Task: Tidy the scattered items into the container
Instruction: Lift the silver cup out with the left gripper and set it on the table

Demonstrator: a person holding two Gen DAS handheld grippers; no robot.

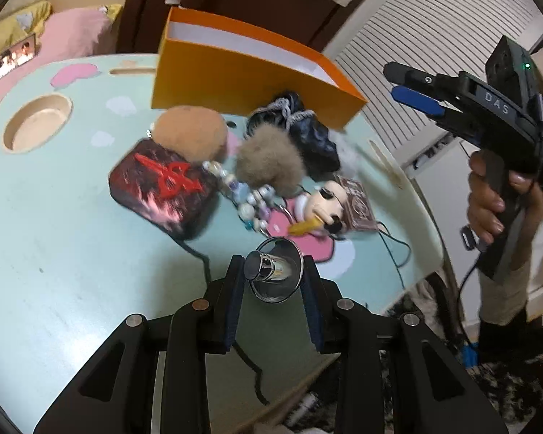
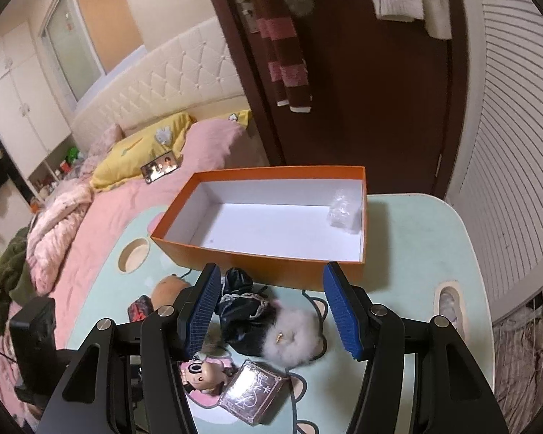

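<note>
Fingers (image 1: pixel 309 296) of our left gripper (image 1: pixel 271 282) pinch a shiny chrome cup (image 1: pixel 277 271) above the near counter (image 1: pixel 72 253). Our right gripper (image 2: pixel 271 311) hangs with its blue pads (image 2: pixel 344 311) apart and nothing between them. Just beyond lie a doll figure (image 1: pixel 325 206), a bead chain (image 1: pixel 249 206), a red-and-black case (image 1: pixel 163 188), two pompoms (image 1: pixel 268 162) and a black pouch (image 1: pixel 307 133). Farthest, the orange box (image 2: pixel 271 264) holds only a clear plastic wrap (image 2: pixel 344 213).
</note>
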